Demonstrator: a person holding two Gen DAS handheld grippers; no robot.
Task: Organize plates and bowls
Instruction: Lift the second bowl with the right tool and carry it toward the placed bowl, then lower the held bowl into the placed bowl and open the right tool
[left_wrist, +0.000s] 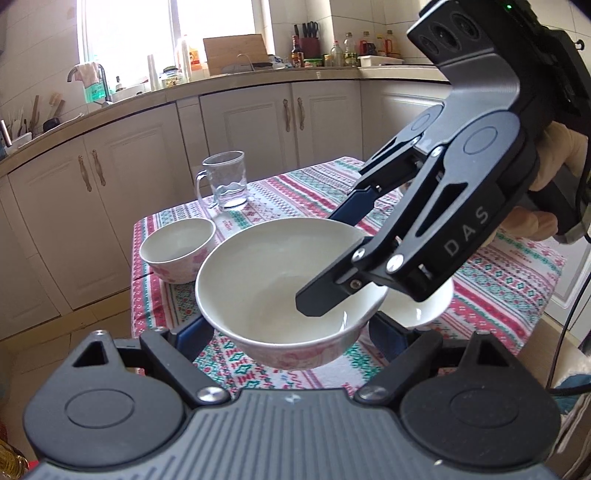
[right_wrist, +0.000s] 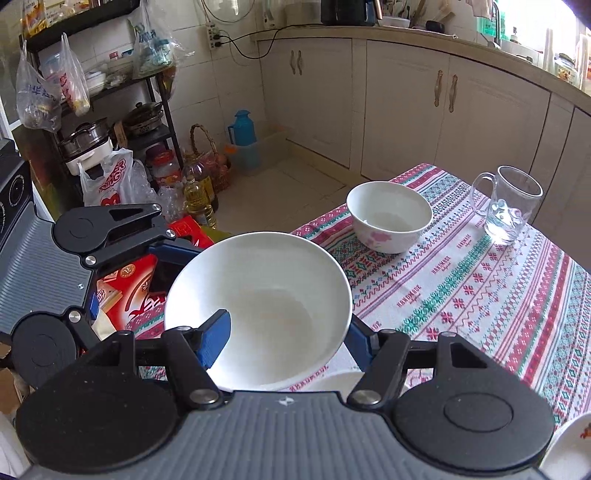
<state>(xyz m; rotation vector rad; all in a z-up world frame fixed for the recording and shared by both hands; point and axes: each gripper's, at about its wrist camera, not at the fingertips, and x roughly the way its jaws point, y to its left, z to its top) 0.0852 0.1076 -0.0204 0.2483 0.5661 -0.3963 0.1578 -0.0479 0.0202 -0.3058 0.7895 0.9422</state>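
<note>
My left gripper is spread wide, with a finger on each side of the big white bowl, but I cannot tell if the fingers touch it. At ten o'clock from that bowl sits a smaller flowered bowl on the striped tablecloth, and a glass mug stands at eleven o'clock, farther back. My right gripper comes in from two o'clock and pinches the big bowl's rim, one finger inside and one outside. The bowl looks lifted and tipped above the cloth. Under it at four o'clock peeks another white bowl, so I think I am stacking them. In my right view the big white bowl fills the middle, with the blue pad inside at eight o'clock. Bowls like this are hard, smooth and slippery, and they can chip or break. The rim is a good place to hold, gently but firmly.
</note>
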